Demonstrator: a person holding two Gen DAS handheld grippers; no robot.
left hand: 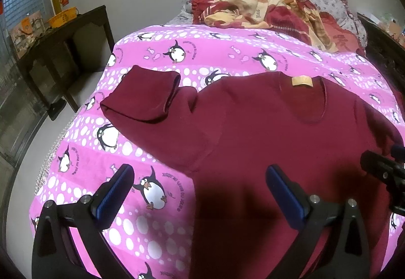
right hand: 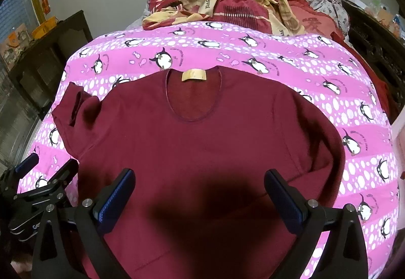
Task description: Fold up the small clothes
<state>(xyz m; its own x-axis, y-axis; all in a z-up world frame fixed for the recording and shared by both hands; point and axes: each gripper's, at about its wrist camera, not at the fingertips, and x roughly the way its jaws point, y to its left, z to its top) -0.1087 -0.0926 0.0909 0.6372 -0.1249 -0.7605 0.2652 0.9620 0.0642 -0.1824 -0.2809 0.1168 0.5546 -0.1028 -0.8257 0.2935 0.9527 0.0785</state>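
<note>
Shirt [right hand: 202,142] lay flat on bed [right hand: 316,71], collar at 12 | left tool [left hand: 200,177] and right tool [right hand: 200,182] spread apart, empty | risk: doubled sleeve [left hand: 149,99] at 10 could bunch folds.

Both fisheye views look forward and down along their own claw fingers, close above the bed [left hand: 162,152], facing the far wall. The left wrist view sits further left, the right wrist view centred over the maroon shirt [right hand: 202,142]. Both share the shirt, the penguin sheet and the piled bedding [right hand: 227,8].
</note>
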